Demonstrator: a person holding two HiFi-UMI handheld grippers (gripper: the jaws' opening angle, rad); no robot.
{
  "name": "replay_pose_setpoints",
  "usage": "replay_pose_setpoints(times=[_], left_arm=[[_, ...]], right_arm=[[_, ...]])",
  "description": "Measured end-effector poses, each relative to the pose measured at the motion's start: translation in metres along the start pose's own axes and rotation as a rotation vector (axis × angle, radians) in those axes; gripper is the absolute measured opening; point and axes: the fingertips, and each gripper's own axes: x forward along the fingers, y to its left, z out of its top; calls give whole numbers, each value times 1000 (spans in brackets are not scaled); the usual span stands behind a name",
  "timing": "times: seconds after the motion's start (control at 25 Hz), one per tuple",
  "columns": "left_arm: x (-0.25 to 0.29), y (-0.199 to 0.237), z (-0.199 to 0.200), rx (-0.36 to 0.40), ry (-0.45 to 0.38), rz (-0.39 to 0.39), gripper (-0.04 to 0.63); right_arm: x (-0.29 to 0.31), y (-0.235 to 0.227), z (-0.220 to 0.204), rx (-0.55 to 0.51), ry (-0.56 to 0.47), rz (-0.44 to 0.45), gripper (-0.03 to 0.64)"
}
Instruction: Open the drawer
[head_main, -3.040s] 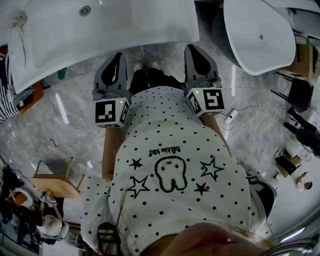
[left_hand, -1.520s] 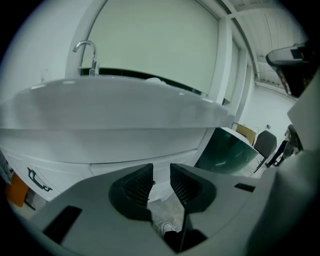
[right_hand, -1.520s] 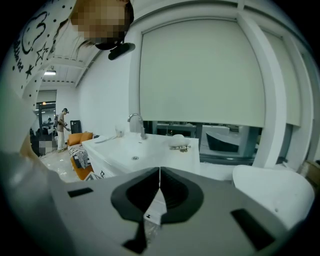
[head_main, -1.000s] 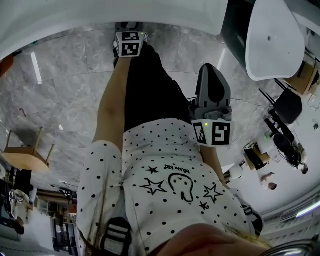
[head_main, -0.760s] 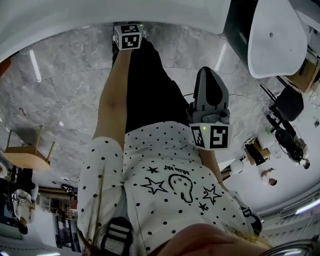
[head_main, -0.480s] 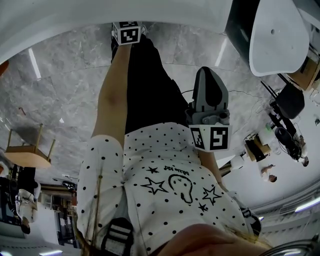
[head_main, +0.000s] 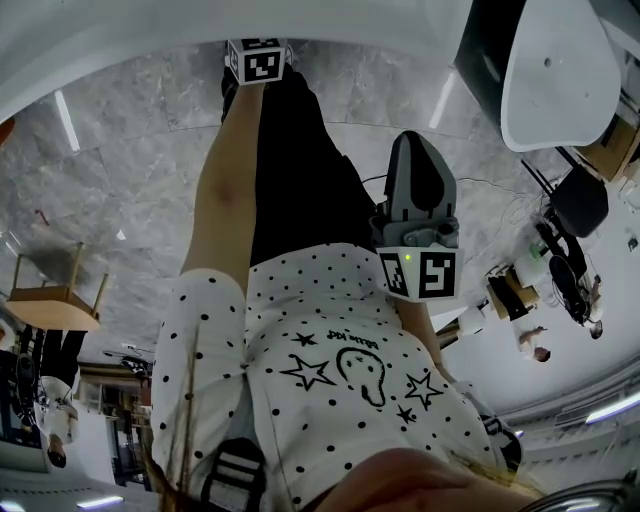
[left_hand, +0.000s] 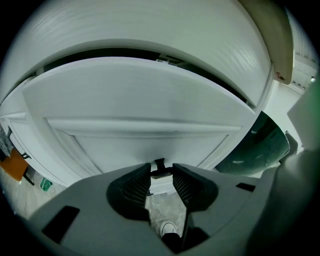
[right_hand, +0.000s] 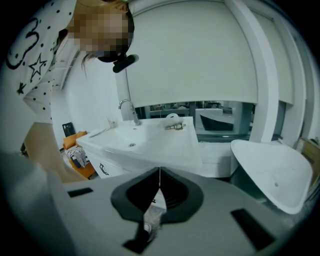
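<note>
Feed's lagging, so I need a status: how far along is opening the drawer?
Done: left claw is at the drawer, its handle between the jaws. In hand: the jaws have just been opening and are not yet gripping. Left: close and pull; the drawer looks shut. Right claw is shut and empty.

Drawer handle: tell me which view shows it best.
Left gripper view: the handle sits close up inside the just-opened left claw. Head view hides it under the counter. Right gripper view shows a small dark pull on the vanity; whether it's the same one is unclear.

floor (head_main: 130, 150): glossy veined stone | drawer front (left_hand: 150, 142): smooth white, satin | shirt (head_main: 330, 320): dotted cloth | stool (head_main: 55, 298): wood
</note>
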Motion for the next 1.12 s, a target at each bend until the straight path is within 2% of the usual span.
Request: replay_pose_setpoints(times=[0.52, 1.12], left_arm=[[0, -4, -15, 12, 25, -26, 140], [-6, 1, -11, 6, 1, -18, 140]], right_arm=[[5, 2, -6, -7, 17, 4, 15], [17, 10, -4, -18, 37, 24, 15]])
